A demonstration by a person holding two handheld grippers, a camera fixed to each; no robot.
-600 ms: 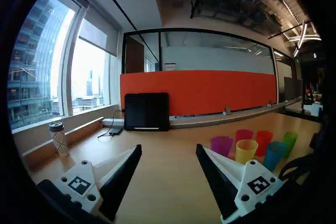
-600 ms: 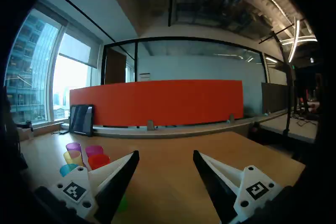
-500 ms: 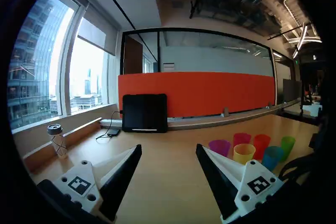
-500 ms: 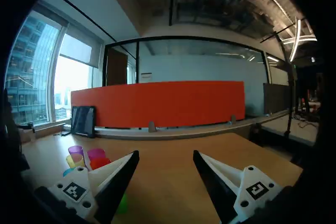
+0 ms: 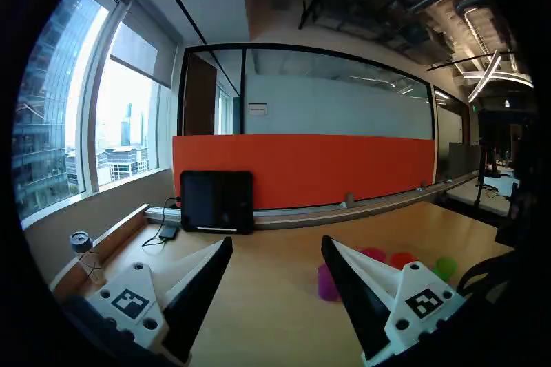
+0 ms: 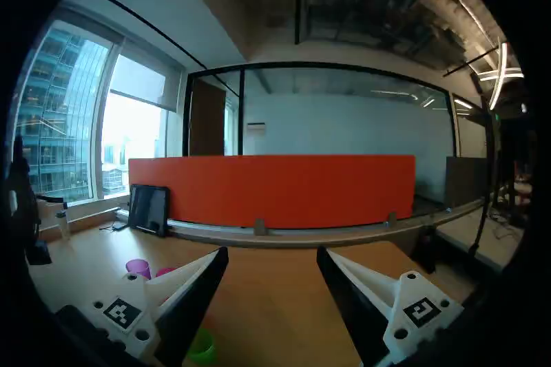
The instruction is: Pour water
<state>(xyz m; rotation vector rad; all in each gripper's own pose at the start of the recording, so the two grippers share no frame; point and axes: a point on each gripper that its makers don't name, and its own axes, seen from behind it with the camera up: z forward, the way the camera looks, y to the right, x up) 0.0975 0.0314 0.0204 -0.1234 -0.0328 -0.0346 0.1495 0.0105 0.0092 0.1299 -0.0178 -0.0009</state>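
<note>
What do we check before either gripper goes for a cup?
1. Left gripper open, nothing held: ok.
2. Right gripper open, nothing held: ok.
3. Purple cup upright on the desk: ok.
4. Pink cup, red cup and green cup fully in sight: not ok, partly hidden behind the left gripper.
5. Which cup holds water: cannot tell.
6. Tablet clear of the cups: ok, it stands back by the orange divider.

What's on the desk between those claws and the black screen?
Bare wooden desk, in the left gripper view, from the left gripper to the black screen; the purple cup sits off to one side.
</note>
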